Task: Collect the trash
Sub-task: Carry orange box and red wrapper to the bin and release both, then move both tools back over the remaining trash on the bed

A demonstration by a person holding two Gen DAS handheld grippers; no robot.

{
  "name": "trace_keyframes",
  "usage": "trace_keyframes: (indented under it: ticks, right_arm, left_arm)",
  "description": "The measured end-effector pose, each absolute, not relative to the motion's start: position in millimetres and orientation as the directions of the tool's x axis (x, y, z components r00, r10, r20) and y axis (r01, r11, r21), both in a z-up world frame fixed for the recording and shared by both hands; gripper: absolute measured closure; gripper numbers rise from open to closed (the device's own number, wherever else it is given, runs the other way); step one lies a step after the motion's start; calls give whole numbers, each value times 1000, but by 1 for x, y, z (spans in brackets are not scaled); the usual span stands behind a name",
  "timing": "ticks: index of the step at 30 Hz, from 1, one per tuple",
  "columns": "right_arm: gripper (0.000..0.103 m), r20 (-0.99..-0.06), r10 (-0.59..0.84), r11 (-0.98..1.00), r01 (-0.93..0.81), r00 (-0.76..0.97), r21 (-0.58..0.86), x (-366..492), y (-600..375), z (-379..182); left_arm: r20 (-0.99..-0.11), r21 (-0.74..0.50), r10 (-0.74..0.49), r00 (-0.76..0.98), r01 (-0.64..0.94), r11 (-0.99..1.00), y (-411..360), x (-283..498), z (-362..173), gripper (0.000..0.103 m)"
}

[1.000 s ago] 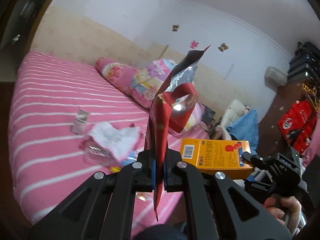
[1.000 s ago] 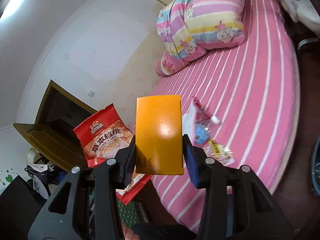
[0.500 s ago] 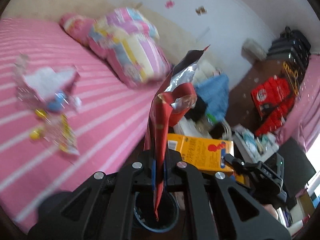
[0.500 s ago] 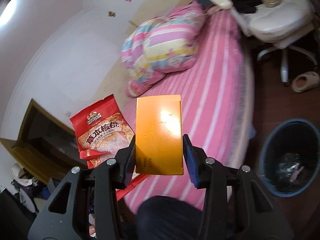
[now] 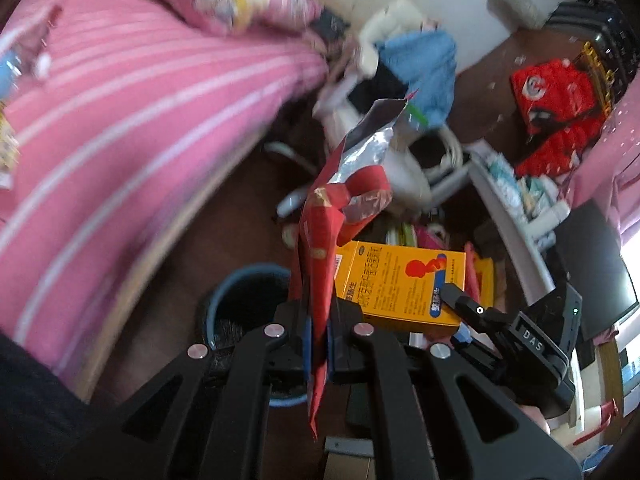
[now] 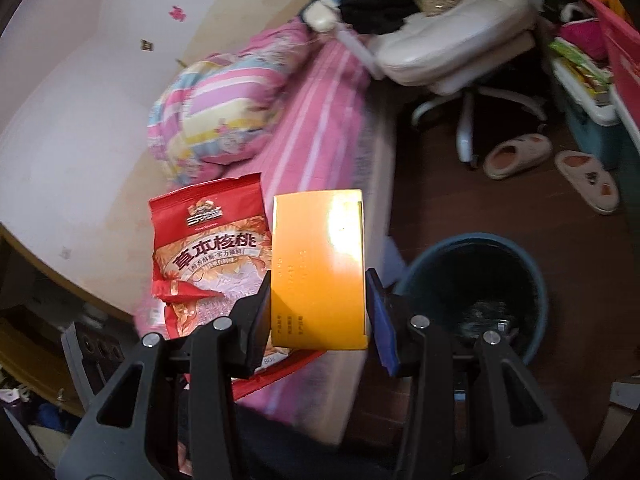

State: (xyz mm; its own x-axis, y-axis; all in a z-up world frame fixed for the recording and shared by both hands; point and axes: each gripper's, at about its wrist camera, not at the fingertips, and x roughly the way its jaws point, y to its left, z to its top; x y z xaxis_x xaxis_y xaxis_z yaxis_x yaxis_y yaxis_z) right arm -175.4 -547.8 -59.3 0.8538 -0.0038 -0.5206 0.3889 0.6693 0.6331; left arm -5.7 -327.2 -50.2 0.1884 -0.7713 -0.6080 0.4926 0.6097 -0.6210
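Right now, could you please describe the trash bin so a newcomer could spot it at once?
Find the pink striped bed; on the dark floor beside its edge stands the trash bin, near the white swivel chair. It is the only round, blue-rimmed container, dark inside, unlike the pale slippers nearby.

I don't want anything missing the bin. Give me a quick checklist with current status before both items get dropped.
1. Left gripper shut on red snack bag: ok.
2. Right gripper shut on orange box: ok.
3. Blue bin open and in reach: ok.
4. Bag hanging over the bin: ok, by the left wrist view.
5. Box directly over the bin: not ok, bin sits to its right.
6. Room left in the bin: cannot tell.
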Motion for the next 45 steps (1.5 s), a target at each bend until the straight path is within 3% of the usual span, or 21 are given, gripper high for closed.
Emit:
trace_keyframes:
  ticks: [17,20,22,31,40,45]
  right_arm:
    - [57,-690,-123,659,579,713,480,-174,-591,-139]
    - [53,-714,-126,639,607,689,473,-172,-594,-145]
    - [31,-721,-150,631,628,676,457,-174,-594,-146]
    - [28,-687,-161,678,585,708,444,-173,-575,-124]
    - [22,-604,-92,788,429,792,442,-148,-522,-64]
    - [19,-561,-30,840,326,827,435,-131,-480,-30]
  left_arm:
    - [-716,-619,-696,-58,514,594,-419,14,-142,97]
    - [-739,-602,-670,-71,517,608,-430,18,-154,83]
    - [-746,-600,-661,-77,509,618,-435,19,-158,45]
    - [-697,-656,-715,-48,444,610,-422,25,-147,41]
    - [-617,-687,-781,99,415,596,-375,23,-94,17]
    - [-548,-737,-815,187,352,577,-330,28,-66,14]
